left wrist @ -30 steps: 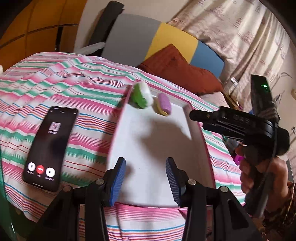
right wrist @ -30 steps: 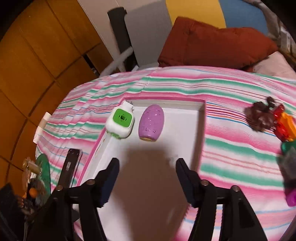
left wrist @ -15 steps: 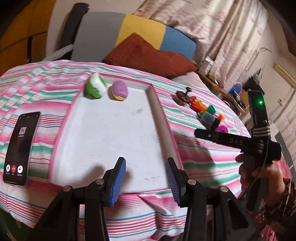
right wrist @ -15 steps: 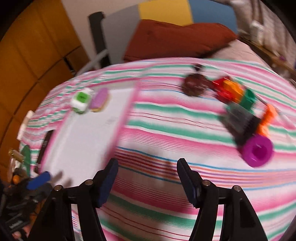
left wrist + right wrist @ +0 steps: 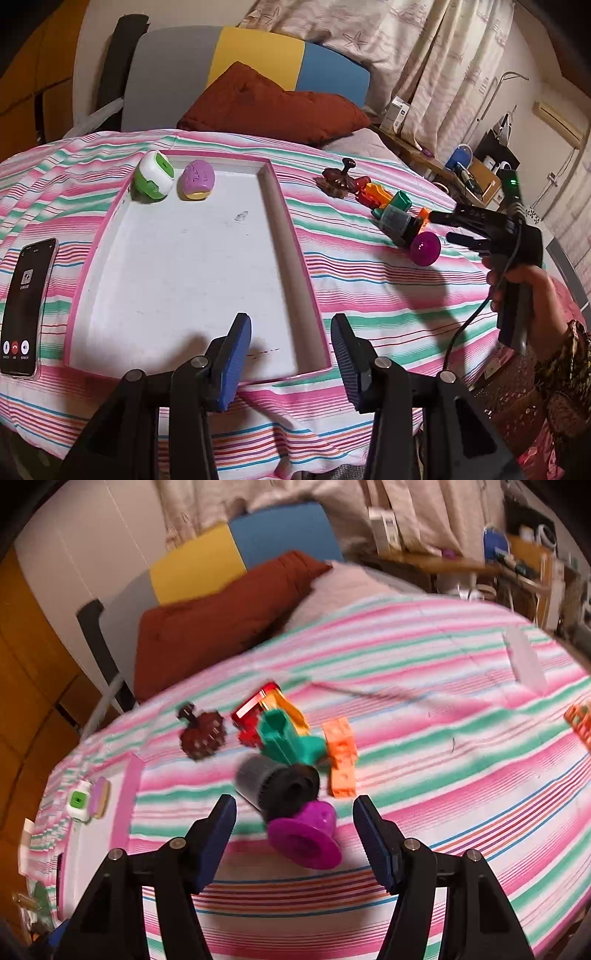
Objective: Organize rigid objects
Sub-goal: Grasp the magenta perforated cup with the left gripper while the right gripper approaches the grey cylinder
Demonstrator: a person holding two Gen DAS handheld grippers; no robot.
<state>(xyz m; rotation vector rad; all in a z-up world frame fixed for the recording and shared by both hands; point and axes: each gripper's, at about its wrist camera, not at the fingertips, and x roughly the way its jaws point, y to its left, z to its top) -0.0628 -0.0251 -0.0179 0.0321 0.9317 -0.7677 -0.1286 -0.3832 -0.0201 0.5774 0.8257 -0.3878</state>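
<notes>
A white tray with a pink rim [image 5: 177, 266] lies on the striped bedspread. A green-and-white gadget [image 5: 153, 181] and a purple egg-shaped piece [image 5: 195, 181] sit at its far end. My left gripper [image 5: 291, 354] hangs open over the tray's near right corner, nothing between its fingers. To the right of the tray is a pile of toys: a brown piece [image 5: 201, 734], red [image 5: 255, 716], teal [image 5: 288, 738] and orange [image 5: 341, 760] blocks, a grey-black cylinder [image 5: 277, 782] and a magenta funnel-shaped piece [image 5: 306, 834]. My right gripper [image 5: 293, 834] is open just above the magenta piece, pads apart from it.
A phone [image 5: 26, 306] with a lit screen lies left of the tray. A rust-red cushion [image 5: 273, 107] leans against the headboard behind. A white flat object [image 5: 524, 661] and an orange item [image 5: 580, 723] lie far right on the bedspread. A hand [image 5: 517, 280] holds the right gripper.
The right gripper has swung from over the tray rightward to the toy pile. The left gripper has shifted and rolled a little, from the tray's near edge to its near right corner.
</notes>
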